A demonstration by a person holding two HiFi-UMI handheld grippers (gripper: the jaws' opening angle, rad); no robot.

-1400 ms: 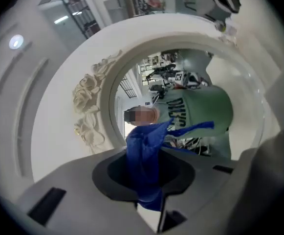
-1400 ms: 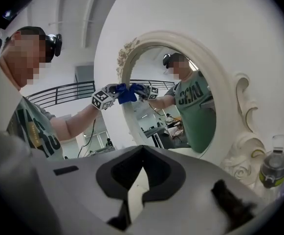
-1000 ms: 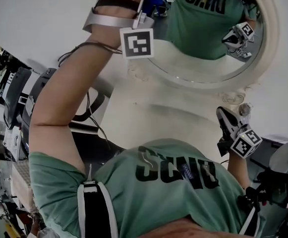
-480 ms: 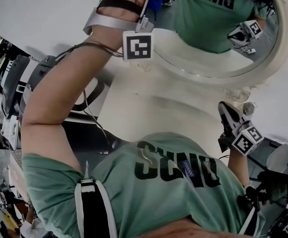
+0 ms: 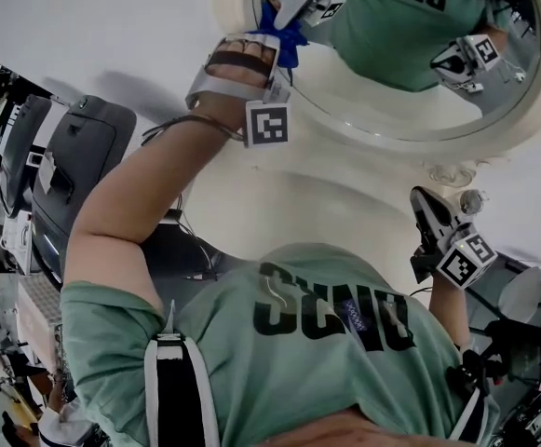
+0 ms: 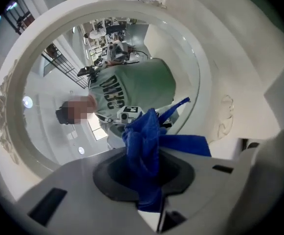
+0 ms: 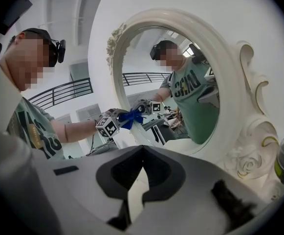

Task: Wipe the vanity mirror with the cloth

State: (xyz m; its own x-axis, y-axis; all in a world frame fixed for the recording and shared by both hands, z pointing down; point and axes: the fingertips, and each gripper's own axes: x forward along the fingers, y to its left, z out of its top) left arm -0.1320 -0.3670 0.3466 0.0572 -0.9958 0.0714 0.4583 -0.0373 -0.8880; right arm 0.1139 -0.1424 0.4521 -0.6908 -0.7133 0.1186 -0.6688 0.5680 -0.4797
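Pinching crumpled blue cloth (image 6: 142, 136), L gripper (image 6: 146, 173) holds it against white-framed mirror (image 6: 58, 82)

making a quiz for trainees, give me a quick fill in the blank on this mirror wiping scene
The left claw is shut on a ___ cloth.
The vanity mirror has a carved frame coloured ___.
The right claw is shut and holds ___.
The person's shirt is ___.
Missing words: blue; white; nothing; green
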